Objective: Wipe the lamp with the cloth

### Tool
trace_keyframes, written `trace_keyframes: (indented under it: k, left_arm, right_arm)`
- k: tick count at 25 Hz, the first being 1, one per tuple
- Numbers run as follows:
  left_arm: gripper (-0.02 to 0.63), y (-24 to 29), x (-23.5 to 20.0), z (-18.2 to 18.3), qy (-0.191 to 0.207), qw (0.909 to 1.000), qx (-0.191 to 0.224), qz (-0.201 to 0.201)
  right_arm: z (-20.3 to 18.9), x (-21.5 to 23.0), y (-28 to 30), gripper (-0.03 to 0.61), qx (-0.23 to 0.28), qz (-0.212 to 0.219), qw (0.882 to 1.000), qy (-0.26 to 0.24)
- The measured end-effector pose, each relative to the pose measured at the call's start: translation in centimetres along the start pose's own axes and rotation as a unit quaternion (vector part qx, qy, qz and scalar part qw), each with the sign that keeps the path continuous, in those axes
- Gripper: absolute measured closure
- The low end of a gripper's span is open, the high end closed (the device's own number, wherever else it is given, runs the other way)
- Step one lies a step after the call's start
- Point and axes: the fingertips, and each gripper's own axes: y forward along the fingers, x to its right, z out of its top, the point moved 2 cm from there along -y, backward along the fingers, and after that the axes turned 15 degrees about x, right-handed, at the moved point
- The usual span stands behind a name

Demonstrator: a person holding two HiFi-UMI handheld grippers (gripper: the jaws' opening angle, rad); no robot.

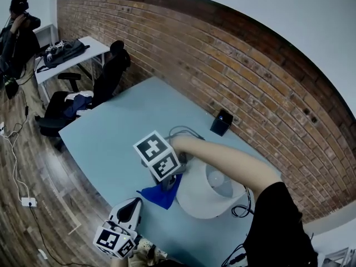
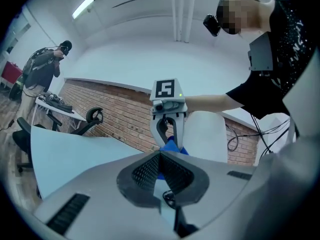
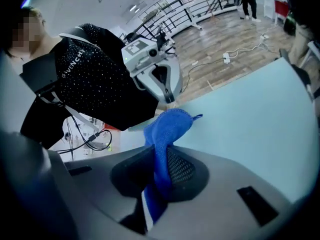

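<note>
I read the right tongs [image 3: 161,159] as clamped on the blue cloth [image 3: 167,126], which bunches out past their tips. The white lamp [image 1: 207,198] stands just beside them on the worktop [image 1: 111,143]. Left tongs [image 2: 160,156] closed, empty, well short of the lamp.

Grippers x2: L gripper [image 2: 160,160], R gripper [image 3: 159,166]. Lamp [image 1: 207,196] x1, blue cloth [image 1: 163,195] x1. Tables x2: lt-blue table [image 1: 111,143], white desk [image 1: 93,45]. Small black box [image 1: 221,122] x1. Office chair [image 1: 110,68] x1 for certain. Power strip [image 1: 28,202] x1. Ppl x2: wearer's arm [image 1: 222,157], 2nd person [image 1: 16,38].
</note>
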Motion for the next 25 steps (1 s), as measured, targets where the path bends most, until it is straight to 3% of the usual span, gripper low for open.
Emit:
trace_keyframes:
  k: [5, 10, 15, 19, 21, 25]
  left_arm:
    - [0.604, -0.2, -0.1, 1.6, 0.009, 0.9999, 0.012, -0.006]
    - [0.604, 0.9, 2.0, 2.4, 0.023, 0.9986, 0.012, -0.046]
    - [0.604, 1.4, 3.5, 1.1, 0.027, 0.9972, -0.002, -0.07]
    - [0.604, 2.2, 4.0, -0.6, 0.031, 0.9959, -0.02, -0.082]
    - [0.604, 2.8, 4.4, -1.4, 0.031, 0.9949, -0.026, -0.093]
    - [0.604, 4.0, 5.1, -2.0, 0.04, 0.9929, -0.032, -0.108]
  right_arm:
    - [5.3, -4.5, -6.9, 0.518, 0.074, -0.095, 0.991, -0.051]
    - [7.7, -13.0, -10.0, 0.518, 0.131, -0.22, 0.962, -0.099]
    - [6.3, -19.2, -7.3, 0.518, 0.183, -0.372, 0.905, -0.093]
    - [4.6, -21.0, -3.2, 0.518, 0.267, -0.469, 0.841, -0.026]
    - [3.7, -21.2, -0.4, 0.518, 0.294, -0.492, 0.82, -0.009]
    - [2.7, -20.3, 4.7, 0.518, 0.381, -0.484, 0.787, 0.043]
